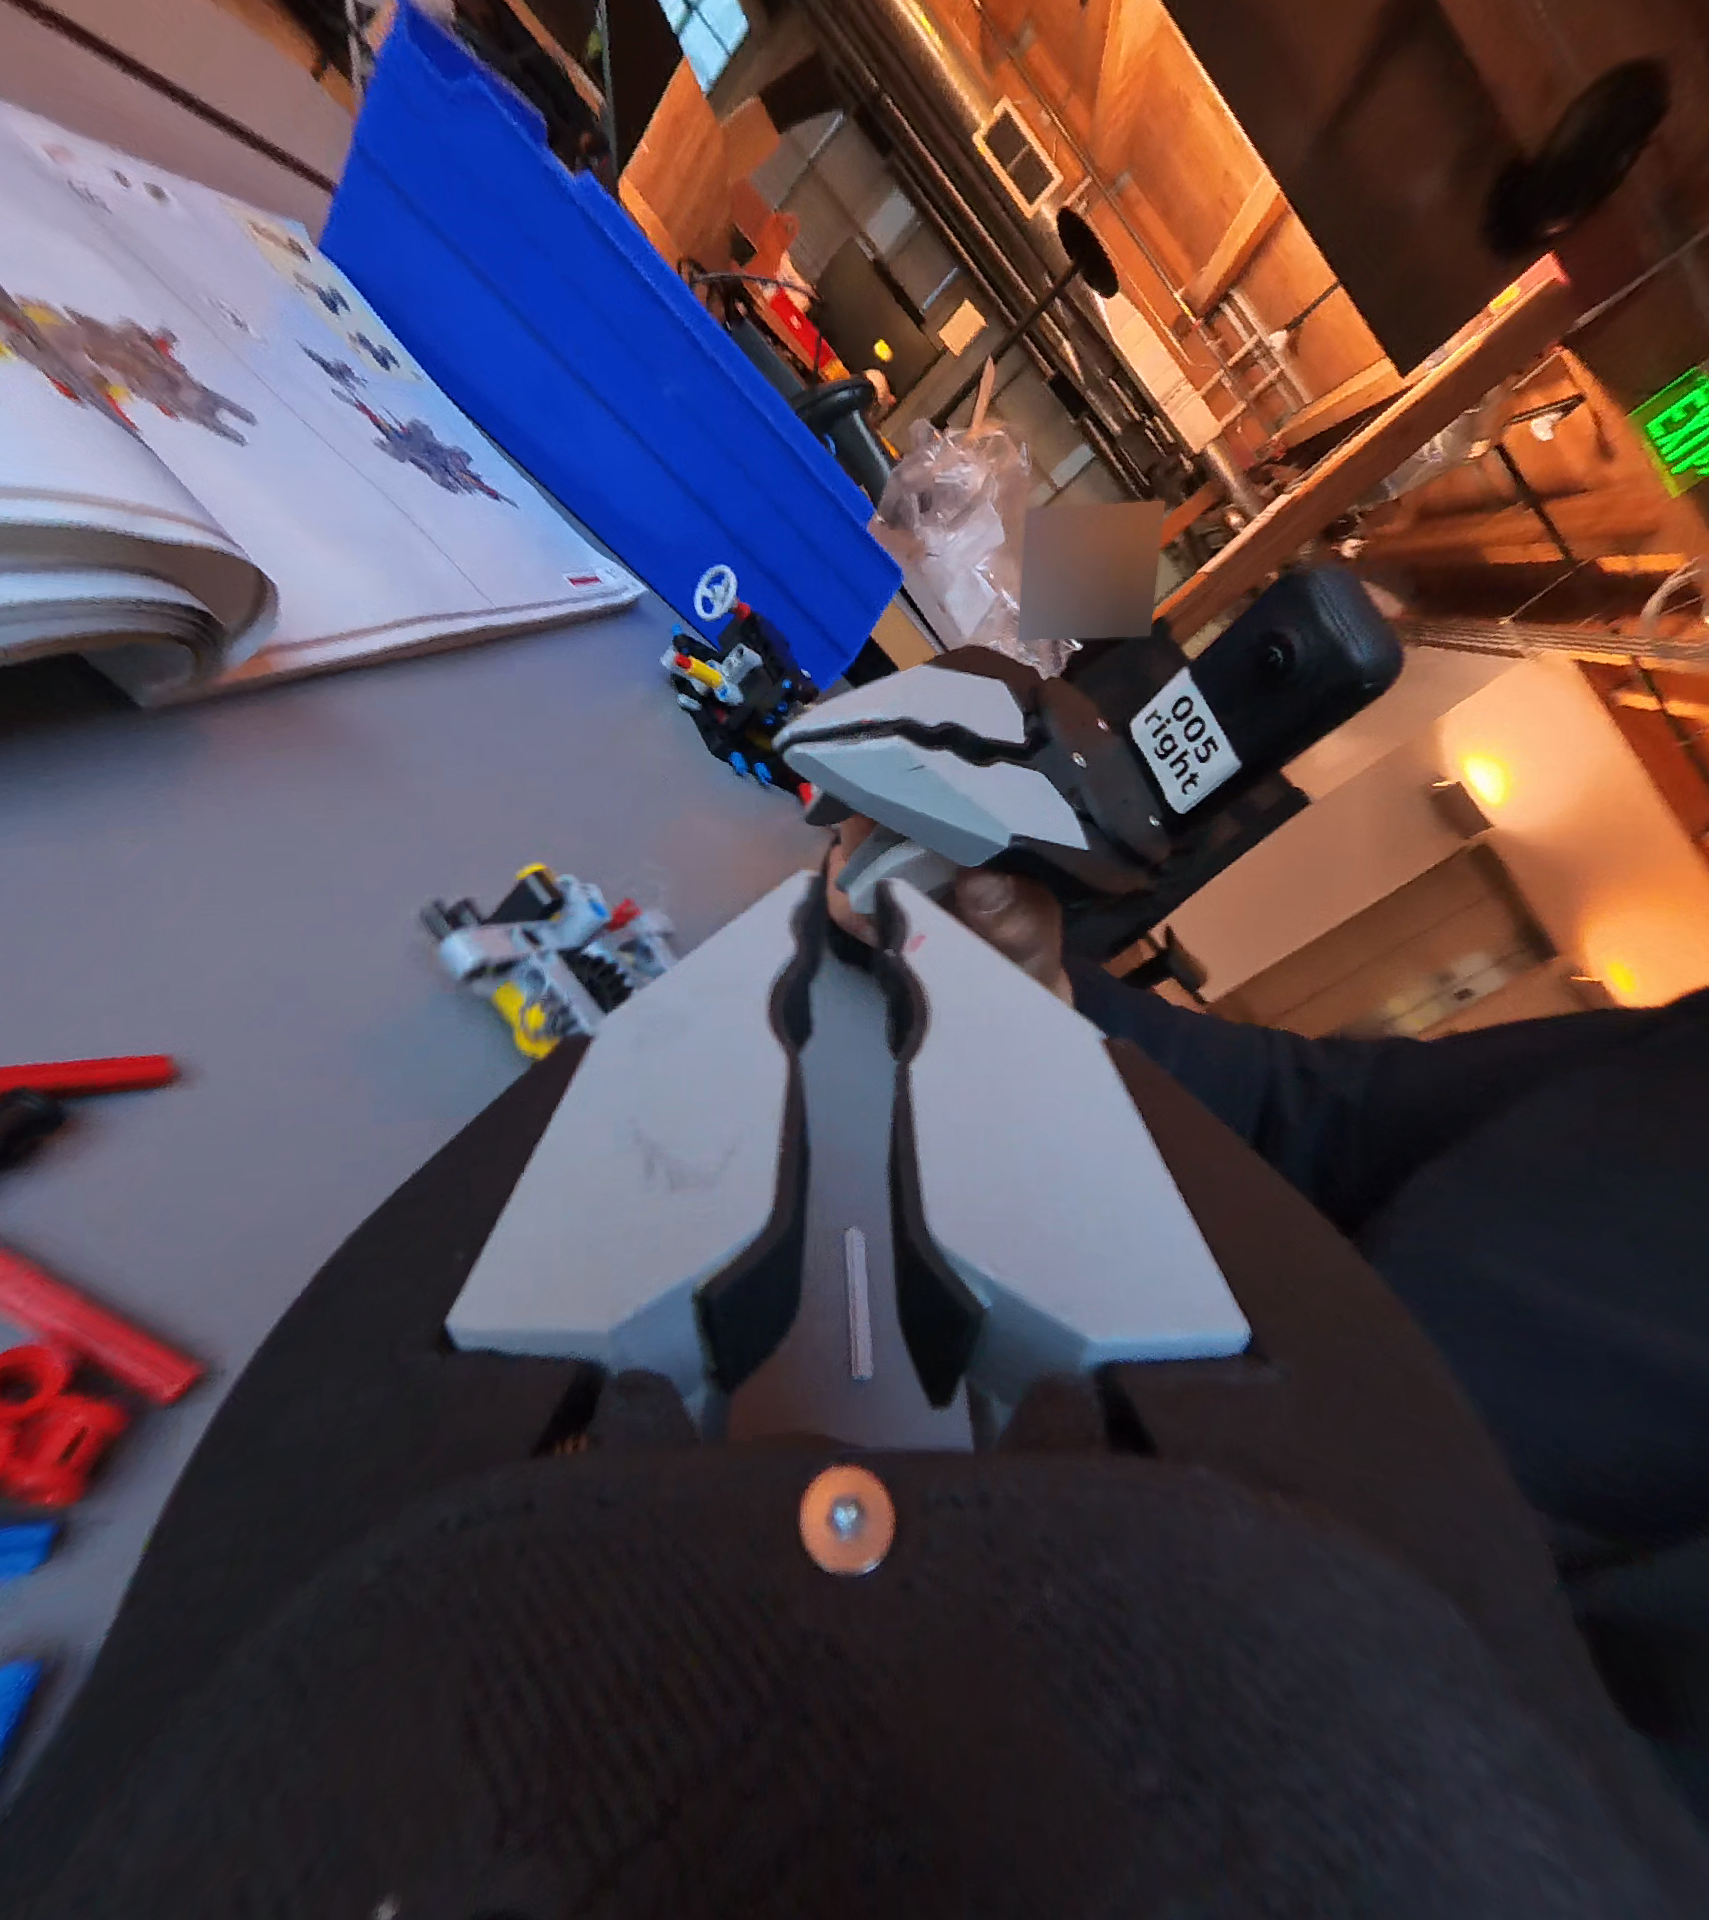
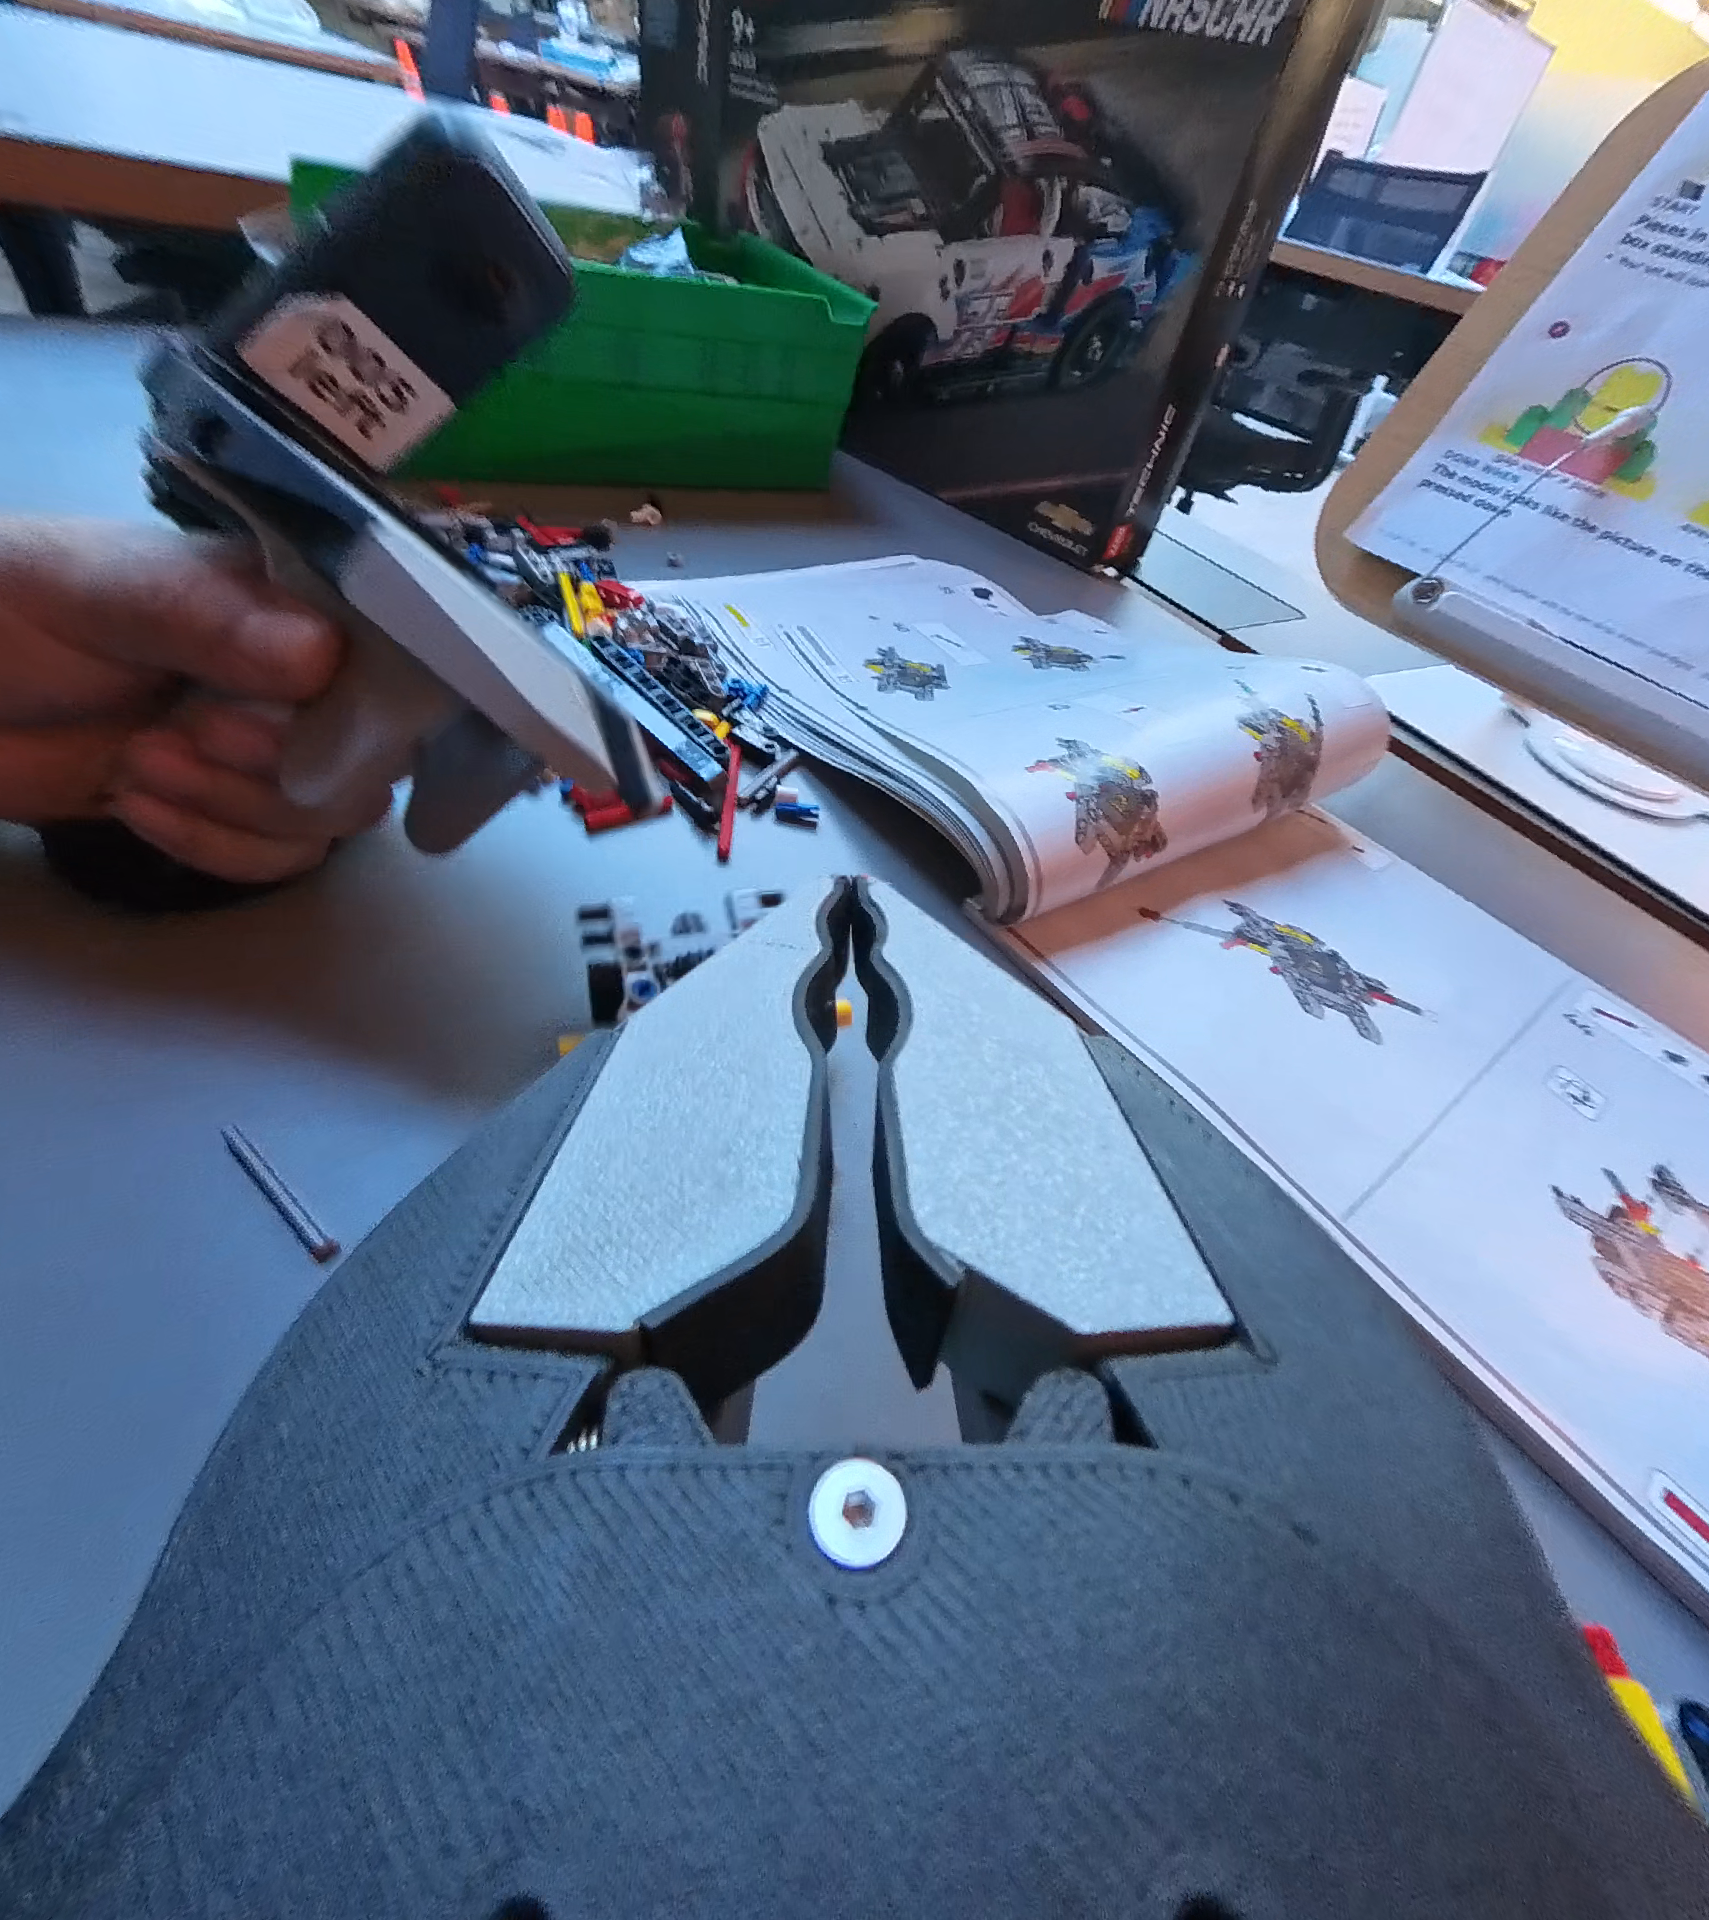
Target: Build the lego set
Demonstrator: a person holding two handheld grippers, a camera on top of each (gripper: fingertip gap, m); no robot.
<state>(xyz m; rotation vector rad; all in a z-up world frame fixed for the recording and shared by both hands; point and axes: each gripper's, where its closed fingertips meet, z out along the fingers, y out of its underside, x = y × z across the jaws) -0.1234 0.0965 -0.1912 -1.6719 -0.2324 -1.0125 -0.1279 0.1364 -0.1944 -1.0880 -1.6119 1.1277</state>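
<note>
LEFT GRIPPER: the left gripper (image 1: pixel 855 914) is raised above the grey bench (image 1: pixel 206 883), its fingers a narrow way apart with nothing clearly between the pads; behind the gap lie the trigger and hand of the other tool.
RIGHT GRIPPER: the right gripper (image 2: pixel 850 894) has its tips together with nothing between them; in the left wrist view it (image 1: pixel 808 748) sits just beyond the left fingertips, held by a hand (image 1: pixel 1011 920) in a dark sleeve.
NEAREST TO LEFT: a small grey, black and yellow brick assembly (image 1: pixel 543 951) lies on the bench just left of its fingers; a second, darker assembly with a white wheel (image 1: pixel 725 675) stands farther off beside a blue bin (image 1: pixel 601 343).
NEAREST TO RIGHT: the grey assembly (image 2: pixel 652 951) lies just left of its fingertips; an open instruction booklet (image 2: pixel 1193 748) lies to the right.
ABOUT: a heap of loose bricks (image 2: pixel 642 665) lies by a green bin (image 2: pixel 663 374); a boxed car set (image 2: pixel 995 239) stands behind; red, blue and yellow parts (image 1: pixel 8 1434) lie at the bench's near left.
</note>
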